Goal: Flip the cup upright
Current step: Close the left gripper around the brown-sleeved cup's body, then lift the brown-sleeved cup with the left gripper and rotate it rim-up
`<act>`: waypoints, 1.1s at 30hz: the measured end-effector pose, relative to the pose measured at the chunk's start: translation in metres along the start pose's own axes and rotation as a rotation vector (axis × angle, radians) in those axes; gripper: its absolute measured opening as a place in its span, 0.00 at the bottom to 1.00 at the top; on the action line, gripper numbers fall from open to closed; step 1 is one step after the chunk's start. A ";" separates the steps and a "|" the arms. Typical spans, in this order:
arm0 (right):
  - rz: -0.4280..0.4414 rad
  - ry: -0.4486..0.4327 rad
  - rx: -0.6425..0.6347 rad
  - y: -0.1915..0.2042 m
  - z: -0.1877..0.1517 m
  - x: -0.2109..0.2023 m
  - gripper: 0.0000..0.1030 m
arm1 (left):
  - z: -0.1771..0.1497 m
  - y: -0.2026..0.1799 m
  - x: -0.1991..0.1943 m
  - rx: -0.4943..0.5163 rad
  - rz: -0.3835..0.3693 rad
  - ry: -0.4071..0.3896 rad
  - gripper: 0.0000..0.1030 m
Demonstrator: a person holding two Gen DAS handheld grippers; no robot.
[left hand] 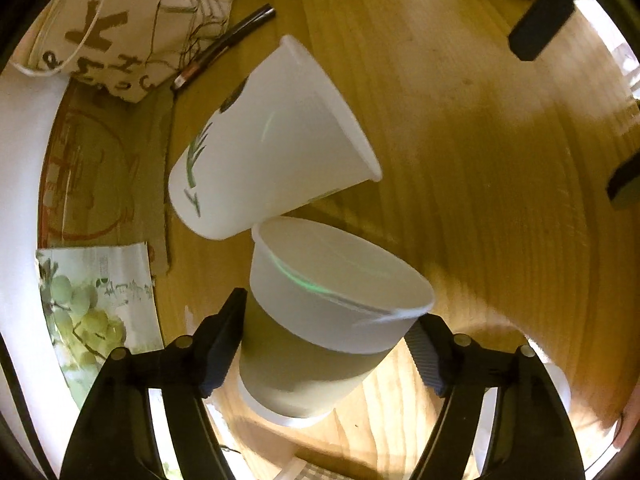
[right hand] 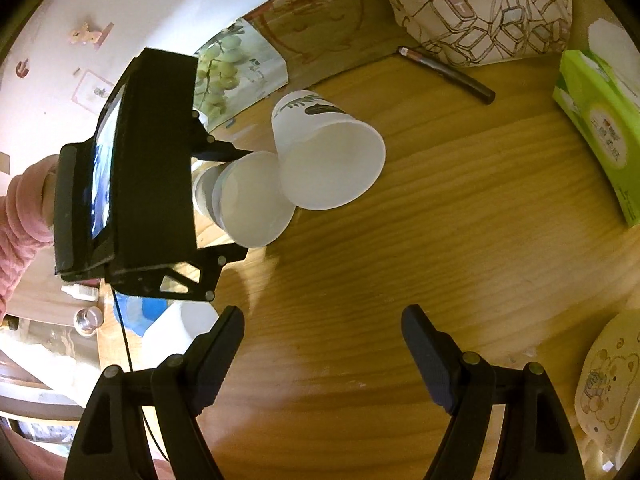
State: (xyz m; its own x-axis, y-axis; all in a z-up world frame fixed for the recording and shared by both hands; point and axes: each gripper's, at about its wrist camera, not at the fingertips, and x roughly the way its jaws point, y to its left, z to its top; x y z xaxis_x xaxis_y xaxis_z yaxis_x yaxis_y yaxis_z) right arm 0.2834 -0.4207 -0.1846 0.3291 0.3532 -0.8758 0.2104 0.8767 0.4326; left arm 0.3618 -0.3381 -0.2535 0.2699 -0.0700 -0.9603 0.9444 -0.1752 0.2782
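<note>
My left gripper [left hand: 328, 344] is shut on a white paper cup [left hand: 320, 320] and holds it tilted above the wooden table [left hand: 480, 160], mouth toward the far right. A second white cup with a green plant print [left hand: 264, 140] lies on its side just beyond, touching the held cup's rim. In the right wrist view both cups show: the held cup [right hand: 252, 200] in the left gripper, and the printed cup [right hand: 324, 152] lying with its mouth toward the camera. My right gripper [right hand: 320, 344] is open and empty, well short of the cups.
A printed cloth bag [left hand: 120, 28], a dark pen [left hand: 224, 52] and a grape-print packet [left hand: 96, 312] lie at the left. A green tissue box [right hand: 596, 128] stands at the right. A cream bear-print lid [right hand: 608, 376] sits at the near right.
</note>
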 end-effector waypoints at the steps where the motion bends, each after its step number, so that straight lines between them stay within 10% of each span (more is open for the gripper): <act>1: 0.000 -0.001 -0.004 0.001 0.000 -0.001 0.79 | -0.001 0.002 0.001 -0.016 -0.007 0.009 0.73; 33: -0.011 -0.059 -0.149 0.039 -0.015 -0.031 0.79 | -0.046 0.062 -0.028 -0.713 -0.338 0.090 0.72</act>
State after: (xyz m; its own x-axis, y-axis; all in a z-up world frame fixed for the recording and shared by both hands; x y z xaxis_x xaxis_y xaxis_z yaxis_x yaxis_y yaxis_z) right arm 0.2675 -0.3923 -0.1438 0.3823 0.3270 -0.8642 0.0767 0.9208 0.3824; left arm 0.4213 -0.3023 -0.2100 -0.0674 -0.0403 -0.9969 0.8624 0.5002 -0.0785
